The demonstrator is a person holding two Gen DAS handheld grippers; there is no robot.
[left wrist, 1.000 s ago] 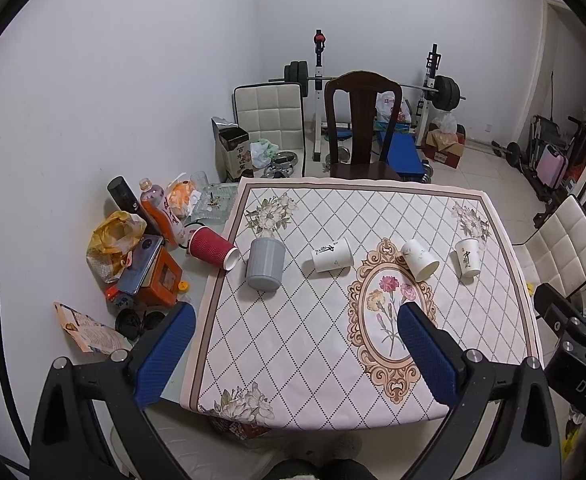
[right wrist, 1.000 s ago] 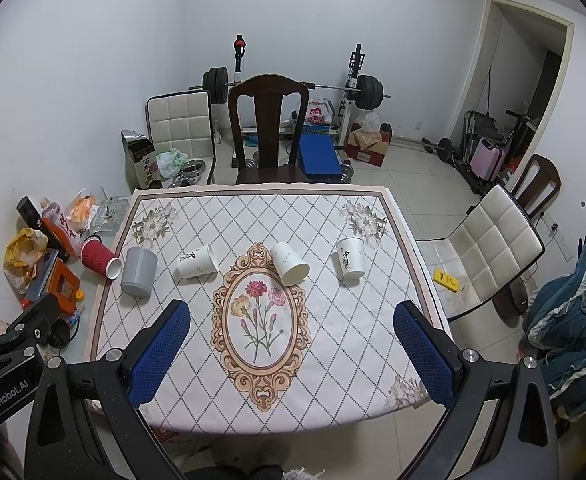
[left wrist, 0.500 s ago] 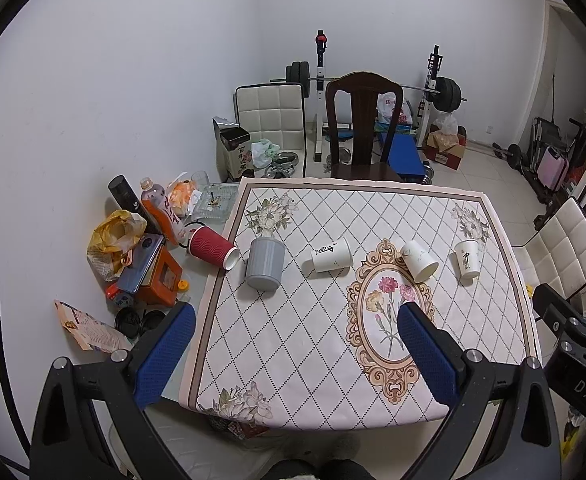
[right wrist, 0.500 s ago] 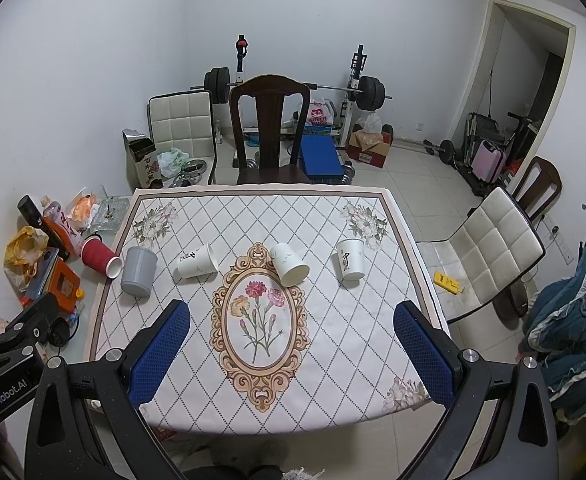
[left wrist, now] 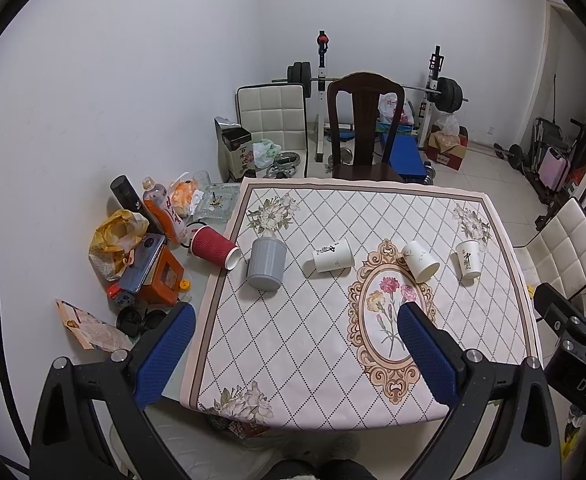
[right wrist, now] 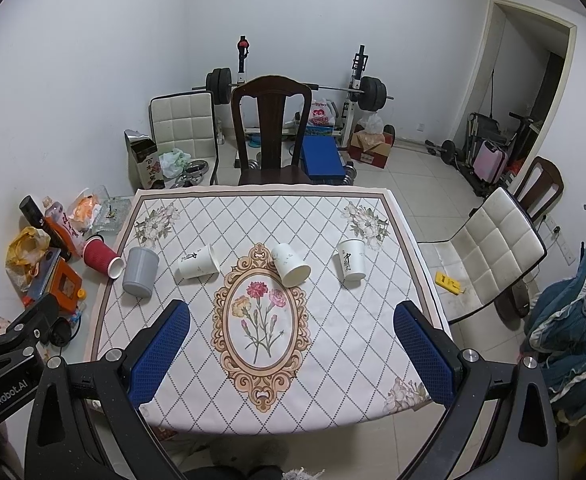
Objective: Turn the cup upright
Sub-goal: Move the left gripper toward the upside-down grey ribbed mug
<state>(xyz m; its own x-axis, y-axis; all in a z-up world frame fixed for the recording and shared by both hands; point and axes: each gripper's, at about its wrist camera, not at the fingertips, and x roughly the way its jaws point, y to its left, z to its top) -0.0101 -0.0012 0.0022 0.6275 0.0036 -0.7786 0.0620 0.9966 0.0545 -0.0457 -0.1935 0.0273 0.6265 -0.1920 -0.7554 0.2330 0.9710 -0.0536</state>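
Several cups lie in a row across the table (left wrist: 293, 344) (right wrist: 333, 332). A red ribbed cup (left wrist: 213, 247) (right wrist: 101, 257) lies on its side at the left edge. A grey cup (left wrist: 266, 263) (right wrist: 140, 271) stands mouth down. Three white paper cups follow: one on its side (left wrist: 332, 255) (right wrist: 197, 267), one tipped (left wrist: 420, 261) (right wrist: 290, 263), one mouth down at the right (left wrist: 468, 259) (right wrist: 351, 260). My left gripper (left wrist: 293, 344) and right gripper (right wrist: 291, 340) are open and empty, high above the table's near side.
Bottles, a yellow bag (left wrist: 117, 236) and an orange box (left wrist: 164, 276) clutter the table's left side. A dark wooden chair (left wrist: 363, 128) stands behind the table, a white chair (right wrist: 493, 248) to the right. Weight equipment (right wrist: 357, 92) fills the back.
Both grippers have shifted very slightly; the view has barely moved. The cups lie as before.
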